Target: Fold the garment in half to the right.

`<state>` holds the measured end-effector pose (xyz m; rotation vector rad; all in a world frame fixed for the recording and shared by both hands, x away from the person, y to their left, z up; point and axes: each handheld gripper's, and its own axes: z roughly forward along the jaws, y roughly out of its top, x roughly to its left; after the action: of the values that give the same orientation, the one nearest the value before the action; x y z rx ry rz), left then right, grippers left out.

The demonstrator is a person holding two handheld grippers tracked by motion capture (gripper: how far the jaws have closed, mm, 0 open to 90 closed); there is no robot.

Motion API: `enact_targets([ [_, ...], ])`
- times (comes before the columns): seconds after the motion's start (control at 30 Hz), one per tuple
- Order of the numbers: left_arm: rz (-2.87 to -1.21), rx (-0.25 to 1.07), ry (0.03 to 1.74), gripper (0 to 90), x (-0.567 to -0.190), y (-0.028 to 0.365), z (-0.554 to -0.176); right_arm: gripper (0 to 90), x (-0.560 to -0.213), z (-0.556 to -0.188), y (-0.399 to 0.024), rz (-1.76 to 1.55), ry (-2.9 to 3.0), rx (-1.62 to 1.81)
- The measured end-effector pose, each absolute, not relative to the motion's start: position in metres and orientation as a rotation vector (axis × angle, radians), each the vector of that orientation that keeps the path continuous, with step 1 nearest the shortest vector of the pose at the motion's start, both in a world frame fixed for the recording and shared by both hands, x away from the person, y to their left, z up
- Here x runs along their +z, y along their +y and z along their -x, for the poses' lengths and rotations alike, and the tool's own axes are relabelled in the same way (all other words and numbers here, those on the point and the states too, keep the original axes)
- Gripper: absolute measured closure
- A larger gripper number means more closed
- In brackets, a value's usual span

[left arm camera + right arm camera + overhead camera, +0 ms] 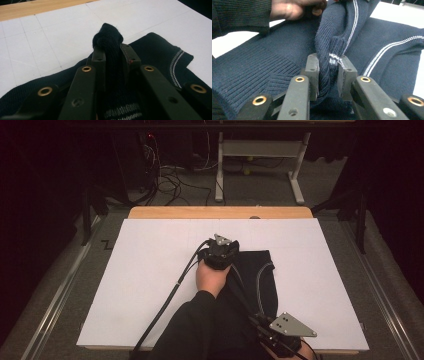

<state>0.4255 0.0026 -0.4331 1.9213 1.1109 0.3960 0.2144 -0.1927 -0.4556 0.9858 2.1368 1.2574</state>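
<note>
A dark navy knit sweater (255, 275) with thin white stripes lies crumpled on the white board (150, 270), right of its middle. My left gripper (220, 252), held in a hand, sits at the sweater's far left corner. In the left gripper view the left gripper (112, 51) is shut on a bunched fold of the sweater (160, 50). My right gripper (260, 322) is at the near edge of the board, under its grey plate. In the right gripper view the right gripper (329, 66) is shut on a raised ribbed fold of the sweater (287, 55) beside a white stripe.
The wooden table edge (220, 212) runs along the far side of the board. A cable (170, 295) trails from the left gripper toward the near edge. The other hand (292, 10) and dark sleeve (239, 15) are beyond the fold. White desk legs (297, 185) stand on the floor behind.
</note>
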Motion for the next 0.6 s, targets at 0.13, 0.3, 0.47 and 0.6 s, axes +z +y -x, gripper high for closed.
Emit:
enact_targets([
  [0.13, -1.929, 0.399, 1.099, 72.0, -0.4320, -0.0008, -0.4251, 74.5, -0.4548, -0.2127, -0.1947, -0.989, 2.132, 1.260],
  [0.3, -1.935, 0.401, 1.086, 70.9, -0.4319, -0.0040, -0.4252, 74.4, -0.4546, -0.2113, -0.1963, -0.999, 2.128, 1.257],
  [0.47, -1.937, 0.393, 1.081, 67.2, -0.4326, -0.0046, -0.4256, 74.2, -0.4558, -0.2105, -0.1957, -1.000, 2.131, 1.246],
  [0.6, -1.933, 0.372, 1.078, 60.4, -0.4325, -0.0044, -0.4258, 74.0, -0.4564, -0.2092, -0.1959, -1.013, 2.135, 1.232],
])
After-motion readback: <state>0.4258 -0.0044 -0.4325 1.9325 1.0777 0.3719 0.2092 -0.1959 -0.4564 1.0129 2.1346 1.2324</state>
